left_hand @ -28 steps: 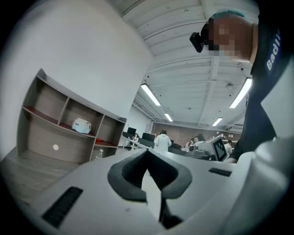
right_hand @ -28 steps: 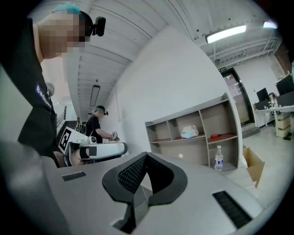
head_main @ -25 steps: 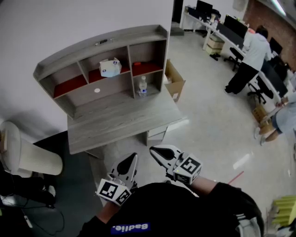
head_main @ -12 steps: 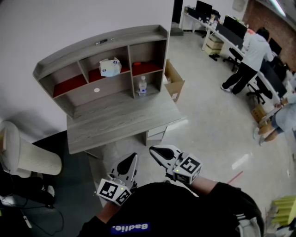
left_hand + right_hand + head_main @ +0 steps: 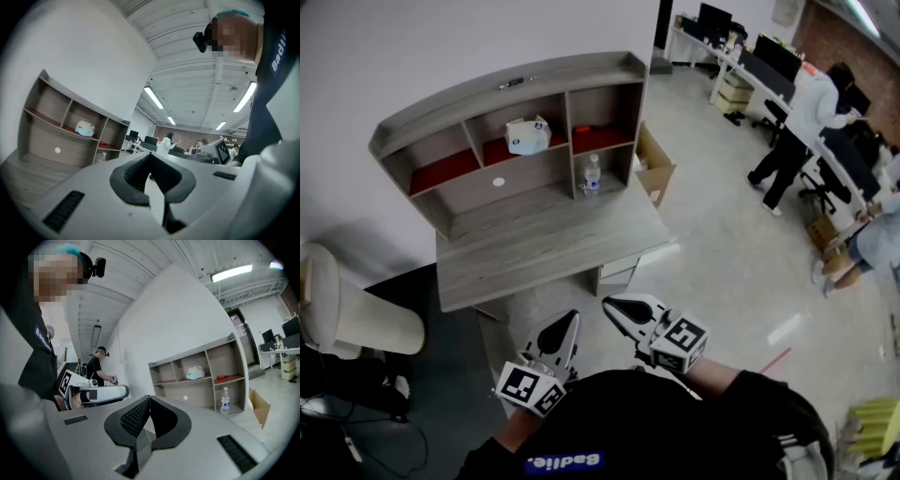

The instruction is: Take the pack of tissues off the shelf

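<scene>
The white pack of tissues (image 5: pixel 527 136) lies on the red liner in the middle compartment of the grey wooden shelf (image 5: pixel 511 89) that stands on the desk. It also shows as the tissue pack (image 5: pixel 85 128) in the left gripper view and the tissue pack (image 5: pixel 195 373) in the right gripper view. My left gripper (image 5: pixel 567 321) and right gripper (image 5: pixel 613 306) are held close to my body, well short of the desk. Both are shut with nothing between the jaws, as the left gripper (image 5: pixel 151 155) and right gripper (image 5: pixel 149 398) views show.
A water bottle (image 5: pixel 592 175) stands in the lower right compartment. The desk top (image 5: pixel 534 248) stretches in front of the shelf. A cardboard box (image 5: pixel 654 170) sits on the floor at the right, a white chair (image 5: pixel 352 314) at the left. A person (image 5: pixel 802 127) walks at the far right.
The view has shifted very slightly. The person at the far right has walked on. Both grippers stay where they were.
</scene>
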